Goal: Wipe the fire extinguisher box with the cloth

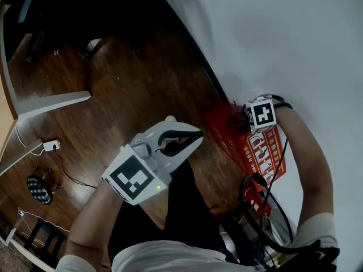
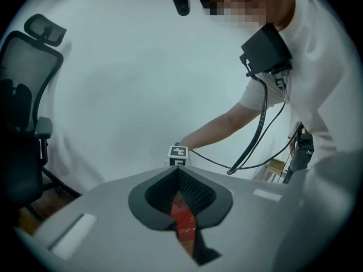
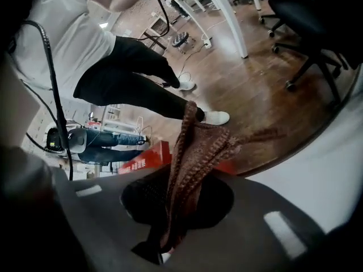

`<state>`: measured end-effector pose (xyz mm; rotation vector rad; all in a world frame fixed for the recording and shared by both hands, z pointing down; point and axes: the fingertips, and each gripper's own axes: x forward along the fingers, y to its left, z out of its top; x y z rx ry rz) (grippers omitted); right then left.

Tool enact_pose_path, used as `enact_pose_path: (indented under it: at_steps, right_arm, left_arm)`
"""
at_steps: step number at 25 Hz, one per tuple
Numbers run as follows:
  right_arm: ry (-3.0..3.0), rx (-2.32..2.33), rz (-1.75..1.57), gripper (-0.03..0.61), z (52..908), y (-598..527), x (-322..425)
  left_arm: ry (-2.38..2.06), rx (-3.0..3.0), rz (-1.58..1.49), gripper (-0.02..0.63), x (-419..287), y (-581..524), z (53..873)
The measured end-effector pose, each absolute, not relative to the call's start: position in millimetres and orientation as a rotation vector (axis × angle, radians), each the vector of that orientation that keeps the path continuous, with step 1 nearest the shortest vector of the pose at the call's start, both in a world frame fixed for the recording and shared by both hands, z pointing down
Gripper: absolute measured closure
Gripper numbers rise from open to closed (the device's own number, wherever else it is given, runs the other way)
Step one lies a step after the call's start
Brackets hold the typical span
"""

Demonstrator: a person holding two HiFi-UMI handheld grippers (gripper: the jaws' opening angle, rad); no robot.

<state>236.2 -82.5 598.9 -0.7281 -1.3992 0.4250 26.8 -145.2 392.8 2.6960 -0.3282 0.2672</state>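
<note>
Gripping the brown knitted cloth (image 3: 199, 140), my right tool (image 3: 187, 177) presses it to the top of the red fire extinguisher box (image 1: 265, 152), low against the white wall (image 1: 295, 38) above the wooden floor (image 1: 113, 84). My left tool (image 1: 194, 136) hovers nearby, jaws closed, empty.

An office: a black mesh swivel chair with a headrest (image 2: 25, 72) stands by a plain white wall (image 1: 295, 33). A white-legged table (image 3: 229, 21) sits on a dark wood-plank floor (image 1: 130, 78), where a white power strip (image 1: 51, 145) trails cables. A red fire extinguisher box (image 1: 266, 154) sits against the wall.
</note>
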Motion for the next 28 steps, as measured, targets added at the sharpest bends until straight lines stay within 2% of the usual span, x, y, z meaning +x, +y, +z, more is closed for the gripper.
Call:
enact_pose_path:
  at_steps: [15, 24, 28]
  right_arm:
    - [-1.279, -0.896, 0.565, 0.526, 769.0, -45.9, 240.7]
    - [-1.161, -0.789, 0.395, 0.526, 883.3, -50.1, 261.0]
    - [-1.25, -0.702, 0.375, 0.525, 901.8, -59.4, 246.0]
  left_arm:
    - [-0.321, 2.533, 0.367, 0.614, 35.7, -181.3, 466.3]
    - [-0.361, 2.51, 0.351, 0.614, 42.5, -198.4, 501.1]
    - [-0.384, 2.51, 0.345, 0.614, 38.9, -199.0, 509.9]
